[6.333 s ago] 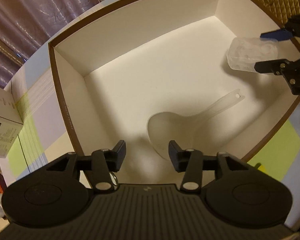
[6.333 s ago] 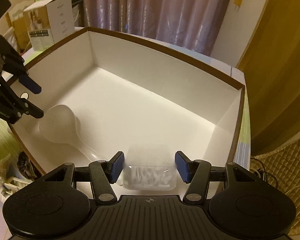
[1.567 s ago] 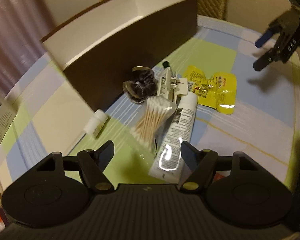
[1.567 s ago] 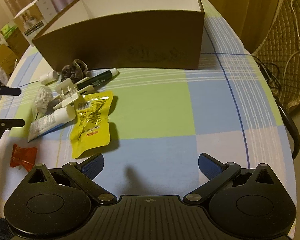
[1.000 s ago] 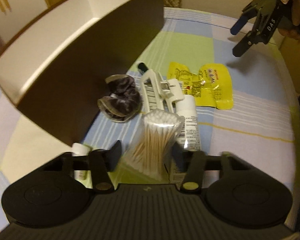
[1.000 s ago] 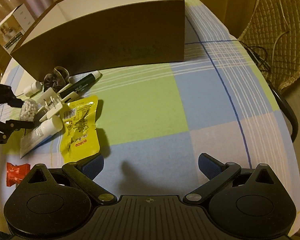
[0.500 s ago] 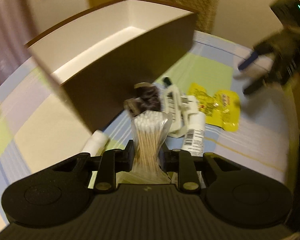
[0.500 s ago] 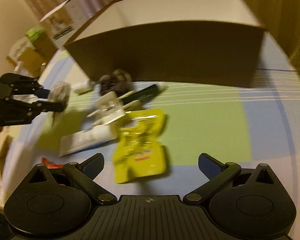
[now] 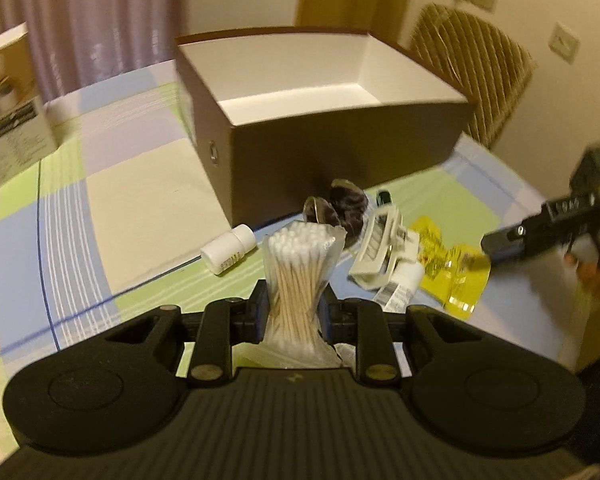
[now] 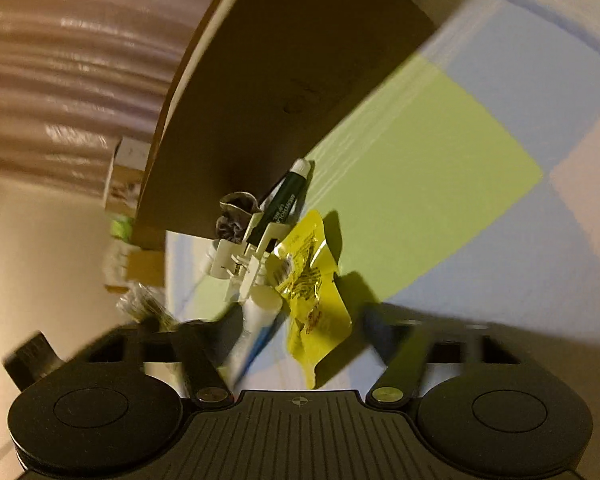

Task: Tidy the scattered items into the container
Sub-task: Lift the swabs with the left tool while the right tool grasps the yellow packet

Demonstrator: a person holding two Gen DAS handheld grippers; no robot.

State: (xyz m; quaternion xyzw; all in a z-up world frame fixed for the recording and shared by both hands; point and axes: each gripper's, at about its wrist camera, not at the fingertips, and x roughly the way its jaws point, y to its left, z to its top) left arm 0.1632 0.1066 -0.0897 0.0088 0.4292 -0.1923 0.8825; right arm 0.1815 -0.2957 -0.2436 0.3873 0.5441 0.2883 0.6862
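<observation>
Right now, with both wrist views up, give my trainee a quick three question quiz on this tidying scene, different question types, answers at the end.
1. True or false: the left gripper is shut on the bag of cotton swabs.
2. Multiple choice: which item lies nearest between the open fingers of the right gripper? A) small white bottle B) yellow sachet C) dark scrunchie
3. Fill in: the white hair claw clip lies on the tablecloth, outside the ____ box.

Key: 1 true. 2 B. 3 brown.
</observation>
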